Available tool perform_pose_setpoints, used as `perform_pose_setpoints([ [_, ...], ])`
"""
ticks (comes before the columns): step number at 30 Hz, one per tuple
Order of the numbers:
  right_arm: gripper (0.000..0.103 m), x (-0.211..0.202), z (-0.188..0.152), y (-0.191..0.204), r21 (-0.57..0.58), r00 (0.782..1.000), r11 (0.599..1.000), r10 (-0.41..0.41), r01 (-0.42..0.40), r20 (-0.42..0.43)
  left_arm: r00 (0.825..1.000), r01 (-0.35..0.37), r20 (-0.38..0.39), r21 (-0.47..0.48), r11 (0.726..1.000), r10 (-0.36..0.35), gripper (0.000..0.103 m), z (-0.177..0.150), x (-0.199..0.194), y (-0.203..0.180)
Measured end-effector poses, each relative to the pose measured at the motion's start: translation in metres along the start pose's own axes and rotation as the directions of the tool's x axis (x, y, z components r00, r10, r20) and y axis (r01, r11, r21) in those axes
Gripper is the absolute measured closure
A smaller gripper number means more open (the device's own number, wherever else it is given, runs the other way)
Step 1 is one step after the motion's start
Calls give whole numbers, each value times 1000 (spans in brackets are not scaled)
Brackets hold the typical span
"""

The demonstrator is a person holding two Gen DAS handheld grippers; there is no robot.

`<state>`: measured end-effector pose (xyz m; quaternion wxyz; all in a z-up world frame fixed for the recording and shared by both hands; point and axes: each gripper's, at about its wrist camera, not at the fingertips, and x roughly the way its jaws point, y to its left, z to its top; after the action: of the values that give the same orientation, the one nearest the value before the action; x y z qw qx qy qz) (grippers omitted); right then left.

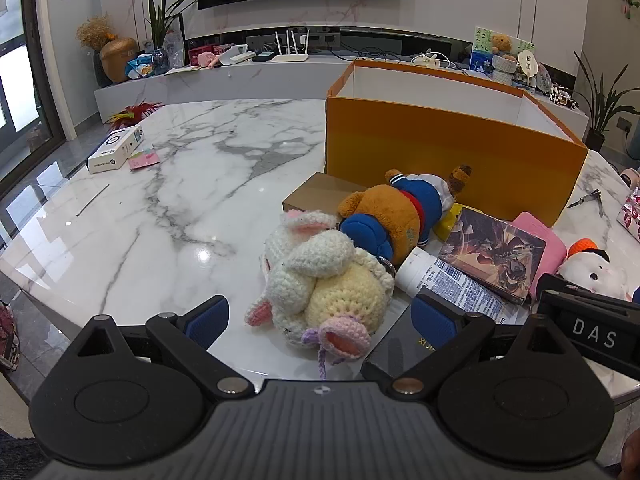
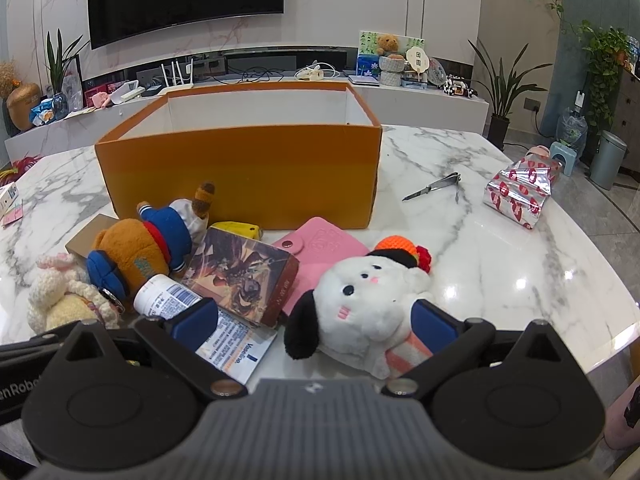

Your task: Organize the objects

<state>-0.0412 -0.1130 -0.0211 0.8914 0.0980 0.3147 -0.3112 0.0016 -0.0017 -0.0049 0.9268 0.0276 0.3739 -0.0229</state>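
Both jaws stand wide apart, holding nothing. The crochet toy (image 1: pixel 320 284) lies between the left gripper (image 1: pixel 320 316) jaws, the white plush (image 2: pixel 360 304) between the right gripper (image 2: pixel 316 320) jaws; each should close mid-body, then lift into the box (image 2: pixel 240 168) beyond.

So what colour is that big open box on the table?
The box is orange outside, white inside; the right wrist view shows it best.

Right tongs (image 2: pixel 316 322) spread wide around white plush dog (image 2: pixel 360 300); orange box (image 2: pixel 244 168) behind.
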Motion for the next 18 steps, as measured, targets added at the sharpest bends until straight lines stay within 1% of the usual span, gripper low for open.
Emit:
perform_pose_setpoints([
  [18,1,0,0,0,6,1000,1000,-4,4,1,1000,20,-8,1,1000,-20,0,2,-1,-1],
])
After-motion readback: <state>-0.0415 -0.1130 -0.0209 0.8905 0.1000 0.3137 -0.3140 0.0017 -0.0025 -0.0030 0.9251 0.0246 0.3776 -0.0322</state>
